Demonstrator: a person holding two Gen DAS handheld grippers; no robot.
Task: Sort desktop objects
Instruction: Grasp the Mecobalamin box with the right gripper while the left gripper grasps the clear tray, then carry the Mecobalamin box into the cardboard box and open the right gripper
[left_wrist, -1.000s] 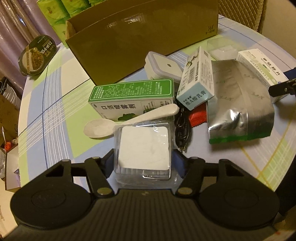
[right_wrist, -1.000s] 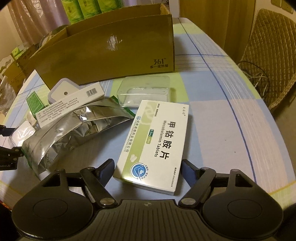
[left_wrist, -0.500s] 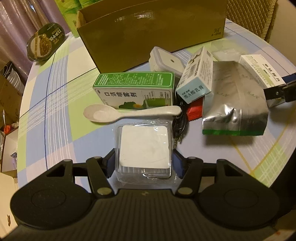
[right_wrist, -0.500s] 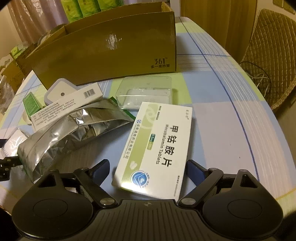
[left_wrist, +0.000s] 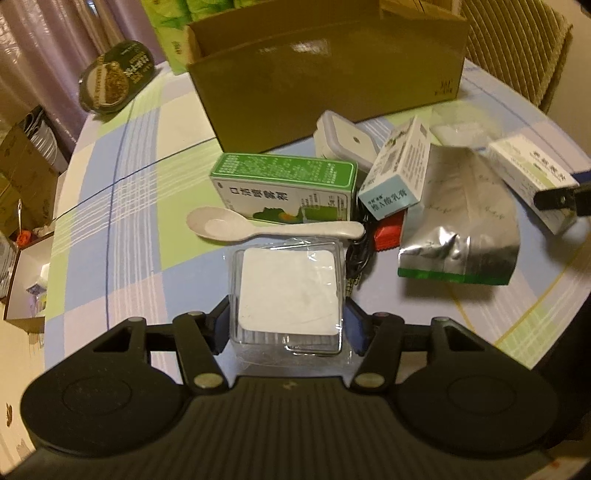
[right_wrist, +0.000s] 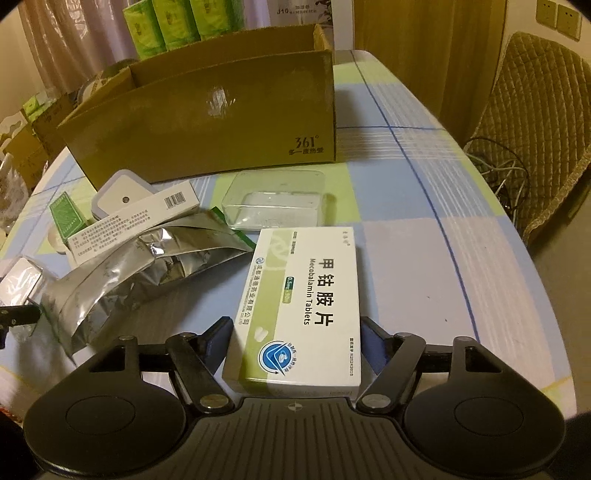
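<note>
My left gripper (left_wrist: 288, 321) is shut on a clear plastic case with a white pad inside (left_wrist: 288, 291) and holds it above the table. My right gripper (right_wrist: 295, 343) is shut on a white and green tablet box (right_wrist: 299, 306), lifted off the table. The brown cardboard box (right_wrist: 207, 118) stands open at the back and also shows in the left wrist view (left_wrist: 325, 70). A white spoon (left_wrist: 266, 229), a green box (left_wrist: 288, 188), a blue-ended box (left_wrist: 399, 177) and a silver foil bag (left_wrist: 465, 218) lie beyond the left gripper.
A small lidded container (left_wrist: 343, 140) and a clear tray (right_wrist: 277, 203) lie before the cardboard box. A black cable (left_wrist: 356, 254) and a red packet (left_wrist: 388, 232) sit by the spoon. A round tin (left_wrist: 114, 77) is far left. A chair (right_wrist: 535, 122) stands right of the table.
Both grippers have risen with their loads: the plastic case and the tablet box are lifted off the table, and the view has pulled back from the clutter.
</note>
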